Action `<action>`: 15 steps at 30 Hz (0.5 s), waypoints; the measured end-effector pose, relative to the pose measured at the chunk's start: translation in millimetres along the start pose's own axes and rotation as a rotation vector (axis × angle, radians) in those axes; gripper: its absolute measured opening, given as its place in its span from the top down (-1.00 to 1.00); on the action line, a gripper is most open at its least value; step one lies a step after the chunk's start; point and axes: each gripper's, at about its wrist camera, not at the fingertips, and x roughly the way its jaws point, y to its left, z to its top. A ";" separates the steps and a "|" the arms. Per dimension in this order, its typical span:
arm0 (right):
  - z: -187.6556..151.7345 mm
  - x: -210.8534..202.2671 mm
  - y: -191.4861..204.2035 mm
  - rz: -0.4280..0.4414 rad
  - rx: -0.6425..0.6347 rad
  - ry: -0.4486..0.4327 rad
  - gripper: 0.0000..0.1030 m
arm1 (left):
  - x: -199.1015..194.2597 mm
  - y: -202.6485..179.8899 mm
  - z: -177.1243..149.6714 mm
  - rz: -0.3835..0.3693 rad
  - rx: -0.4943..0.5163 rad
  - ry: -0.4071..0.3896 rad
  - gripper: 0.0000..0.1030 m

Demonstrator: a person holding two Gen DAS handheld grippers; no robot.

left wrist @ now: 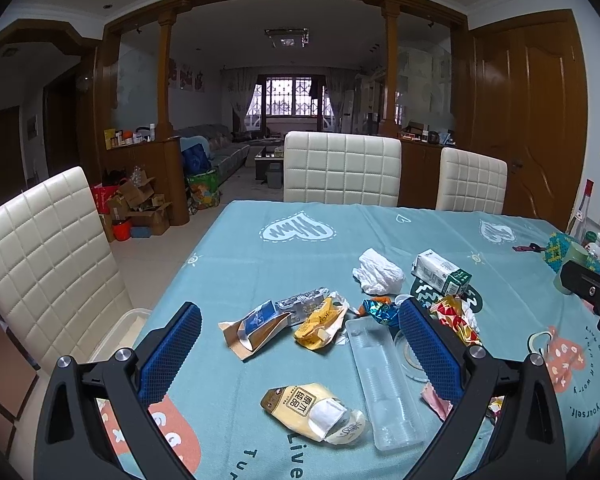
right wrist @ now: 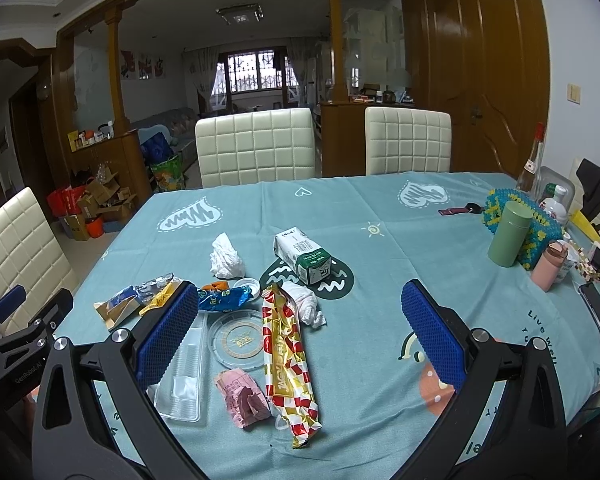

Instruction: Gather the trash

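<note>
Trash lies scattered on the teal tablecloth [left wrist: 260, 256]. In the left wrist view: a yellow snack wrapper [left wrist: 314, 412], a clear plastic tray [left wrist: 384, 380], a yellow crumpled wrapper [left wrist: 320, 322], a blue-brown wrapper [left wrist: 256, 326], a white tissue [left wrist: 378, 272] and a green-white carton [left wrist: 440, 272]. My left gripper [left wrist: 300, 312] is open and empty above them. In the right wrist view: a red-gold wrapper [right wrist: 286, 360], a pink paper [right wrist: 244, 396], a clear lid [right wrist: 238, 338], the tray [right wrist: 186, 372], the carton [right wrist: 304, 256] and tissue [right wrist: 226, 258]. My right gripper [right wrist: 300, 296] is open and empty.
White padded chairs [left wrist: 342, 168] stand at the far side and one [left wrist: 40, 264] at the left. A green cup [right wrist: 510, 234], pink bottle [right wrist: 548, 266], beaded box [right wrist: 540, 228], bottles and a phone [right wrist: 598, 312] crowd the table's right edge.
</note>
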 end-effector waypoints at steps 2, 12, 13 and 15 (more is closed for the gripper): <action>0.1 0.1 -0.3 0.001 0.000 0.000 -0.95 | -0.3 0.1 -0.2 0.000 -0.001 -0.001 -0.87; -0.3 -0.4 -0.5 0.003 0.002 -0.002 -0.95 | 1.1 -0.9 -1.0 0.002 0.000 0.004 -0.87; -0.4 -0.1 -0.4 0.001 0.002 -0.002 -0.95 | 1.0 -0.8 -1.1 0.002 0.000 0.004 -0.87; 2.7 -1.1 -2.4 0.003 0.005 -0.001 -0.95 | 1.0 -0.9 -1.1 0.001 0.000 0.004 -0.87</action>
